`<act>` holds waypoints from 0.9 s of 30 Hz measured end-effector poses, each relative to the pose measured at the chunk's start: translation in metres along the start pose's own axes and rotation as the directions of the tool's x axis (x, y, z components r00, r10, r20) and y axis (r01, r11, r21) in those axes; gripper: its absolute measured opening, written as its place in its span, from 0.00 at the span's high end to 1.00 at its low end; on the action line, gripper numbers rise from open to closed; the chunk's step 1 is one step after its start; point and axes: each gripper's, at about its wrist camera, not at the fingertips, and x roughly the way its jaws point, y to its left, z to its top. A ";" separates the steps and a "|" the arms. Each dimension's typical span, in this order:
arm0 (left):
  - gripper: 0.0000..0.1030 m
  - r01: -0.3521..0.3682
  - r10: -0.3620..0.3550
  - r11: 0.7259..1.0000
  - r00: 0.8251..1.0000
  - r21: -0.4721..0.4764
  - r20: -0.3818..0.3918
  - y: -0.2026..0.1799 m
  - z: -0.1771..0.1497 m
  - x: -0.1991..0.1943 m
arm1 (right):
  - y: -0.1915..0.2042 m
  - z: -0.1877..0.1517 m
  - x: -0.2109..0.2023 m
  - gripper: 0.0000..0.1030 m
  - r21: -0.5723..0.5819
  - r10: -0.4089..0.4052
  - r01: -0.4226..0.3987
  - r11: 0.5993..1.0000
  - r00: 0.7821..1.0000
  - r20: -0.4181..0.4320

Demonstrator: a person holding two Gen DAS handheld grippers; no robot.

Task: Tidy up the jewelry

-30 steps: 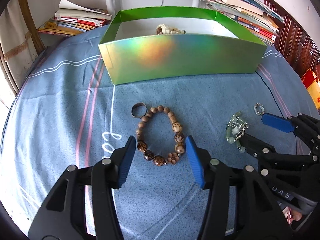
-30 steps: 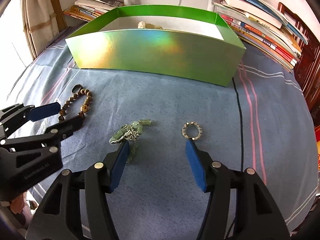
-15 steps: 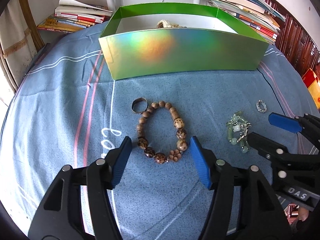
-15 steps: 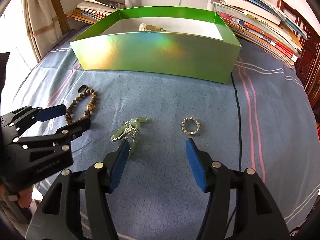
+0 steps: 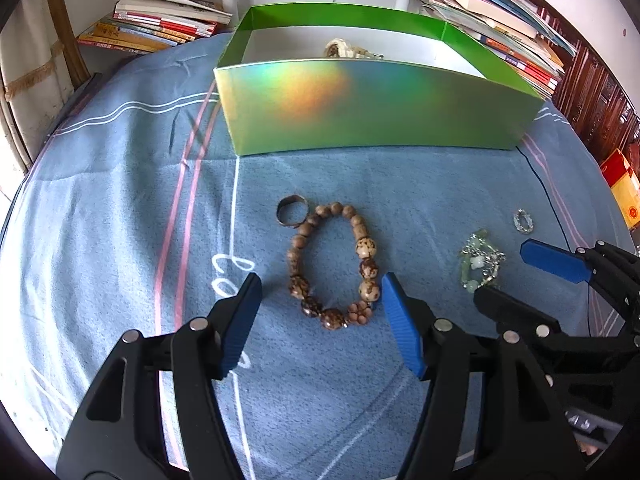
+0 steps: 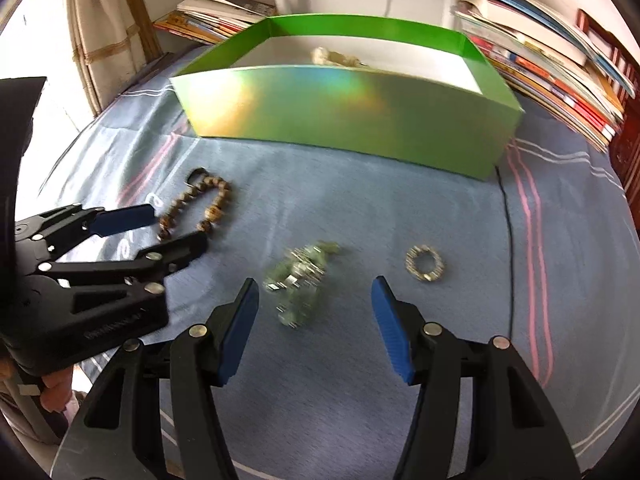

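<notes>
Hovering open and empty, the left tool [image 5: 320,312], its jaws just widened, straddles the near end of the wooden bead bracelet [image 5: 332,264], whose long axis runs near-to-far; the right tool [image 6: 314,312], likewise open, brackets the jade piece [image 6: 300,280].

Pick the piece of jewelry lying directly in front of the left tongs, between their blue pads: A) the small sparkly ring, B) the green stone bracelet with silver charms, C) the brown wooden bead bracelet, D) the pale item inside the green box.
C: the brown wooden bead bracelet lies on the blue cloth ahead of the open left tongs.
</notes>
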 end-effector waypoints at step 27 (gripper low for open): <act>0.78 -0.016 0.015 1.000 0.997 0.003 0.080 0.008 0.007 -0.030 | -0.017 0.010 -0.029 0.91 0.027 -0.034 0.031 0.999 0.994 0.101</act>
